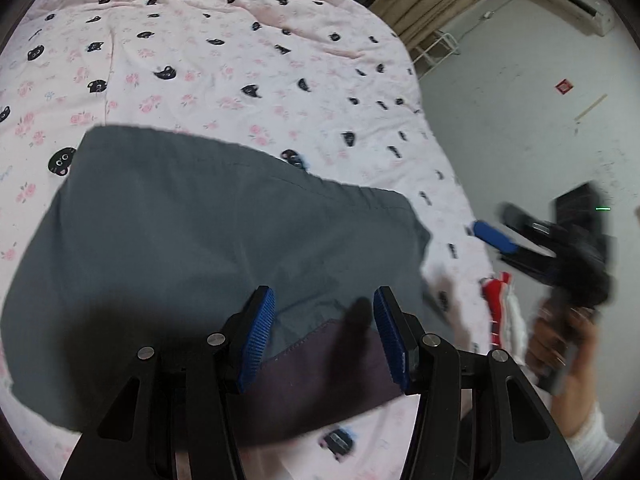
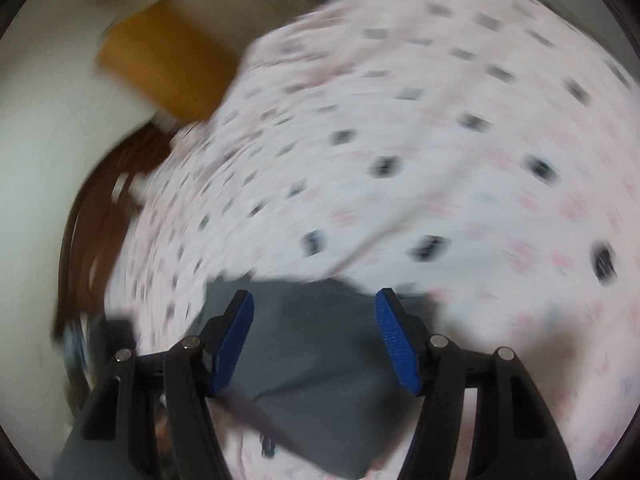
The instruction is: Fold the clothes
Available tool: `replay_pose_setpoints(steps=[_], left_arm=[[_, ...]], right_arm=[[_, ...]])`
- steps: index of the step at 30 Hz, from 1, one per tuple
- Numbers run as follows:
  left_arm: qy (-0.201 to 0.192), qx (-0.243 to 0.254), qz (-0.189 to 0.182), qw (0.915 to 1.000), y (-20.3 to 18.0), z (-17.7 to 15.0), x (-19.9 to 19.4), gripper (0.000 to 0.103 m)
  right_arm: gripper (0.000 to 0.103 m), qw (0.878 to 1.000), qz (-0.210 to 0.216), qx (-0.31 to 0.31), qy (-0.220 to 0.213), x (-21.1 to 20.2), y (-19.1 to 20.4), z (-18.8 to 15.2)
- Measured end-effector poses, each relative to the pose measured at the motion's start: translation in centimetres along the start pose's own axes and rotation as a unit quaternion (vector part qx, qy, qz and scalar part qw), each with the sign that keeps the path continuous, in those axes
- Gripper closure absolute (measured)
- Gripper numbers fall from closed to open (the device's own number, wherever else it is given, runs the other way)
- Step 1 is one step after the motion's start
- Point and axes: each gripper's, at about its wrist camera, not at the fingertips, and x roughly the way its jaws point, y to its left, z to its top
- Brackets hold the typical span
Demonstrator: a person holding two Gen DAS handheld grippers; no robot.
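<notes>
A grey garment [image 1: 192,252] lies folded on the pink cat-print bedsheet [image 1: 200,60], with a darker purple-grey hem [image 1: 320,372] near me. My left gripper [image 1: 324,312] is open above its near edge, holding nothing. My right gripper [image 1: 496,236] shows at the right in a hand, over the bed's edge. In the blurred right wrist view, the right gripper [image 2: 314,312] is open over the grey garment [image 2: 320,360], jaws wide apart and empty.
A red and white cloth [image 1: 500,304] lies at the bed's right edge. Beyond it is grey floor [image 1: 520,120], a curtain and a white rack [image 1: 436,48]. The right wrist view shows a blurred orange-brown box [image 2: 160,60] and wooden furniture [image 2: 100,200].
</notes>
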Motion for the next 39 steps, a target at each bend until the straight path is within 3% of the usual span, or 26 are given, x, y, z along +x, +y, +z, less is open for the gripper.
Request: replay_pose_setpoints(steps=[3, 6, 9, 13, 18, 22, 25, 28, 32, 39], left_arm=[[-0.004, -0.015, 0.003, 0.9999, 0.7, 0.2, 1.0, 0.056], [-0.001, -0.023, 0.004, 0.9997, 1.1, 0.3, 1.9, 0.056], [0.002, -0.034, -0.002, 0.9994, 1.7, 0.2, 2.3, 0.057], [0.016, -0.058, -0.007, 0.9982, 3.1, 0.3, 3.3, 0.059], [0.028, -0.079, -0.009, 0.9964, 3.9, 0.7, 3.9, 0.060], [0.001, -0.055, -0.005, 0.9985, 2.8, 1.8, 2.2, 0.060], [-0.025, -0.056, 0.000, 0.9981, 2.8, 3.0, 0.8, 0.060], [-0.022, -0.097, -0.003, 0.9951, 4.6, 4.0, 1.3, 0.060], [-0.001, -0.117, 0.011, 0.9931, 6.0, 4.3, 3.5, 0.060], [0.007, -0.087, 0.045, 0.9952, 5.2, 3.9, 5.2, 0.060]], right_arm=[[0.037, 0.997, -0.004, -0.066, 0.034, 2.1, 3.9, -1.2], [0.038, 0.990, -0.042, -0.117, 0.061, 5.5, 6.4, -2.4], [0.039, 0.984, -0.093, -0.115, 0.095, 9.3, 6.0, -3.5], [0.039, 0.981, -0.112, -0.086, 0.132, 12.4, 3.7, -4.6], [0.037, 0.980, -0.124, -0.086, 0.132, 13.7, 2.7, -5.4], [0.037, 0.980, -0.119, -0.076, 0.137, 12.4, 3.2, -4.7], [0.037, 0.988, -0.100, -0.067, 0.101, 10.2, 3.7, -3.4], [0.037, 0.987, -0.125, -0.066, 0.077, 9.5, 3.6, -2.3], [0.037, 0.982, -0.153, -0.047, 0.105, 12.0, 1.8, -2.3], [0.026, 0.971, -0.192, -0.080, 0.119, 15.7, 0.8, -3.1]])
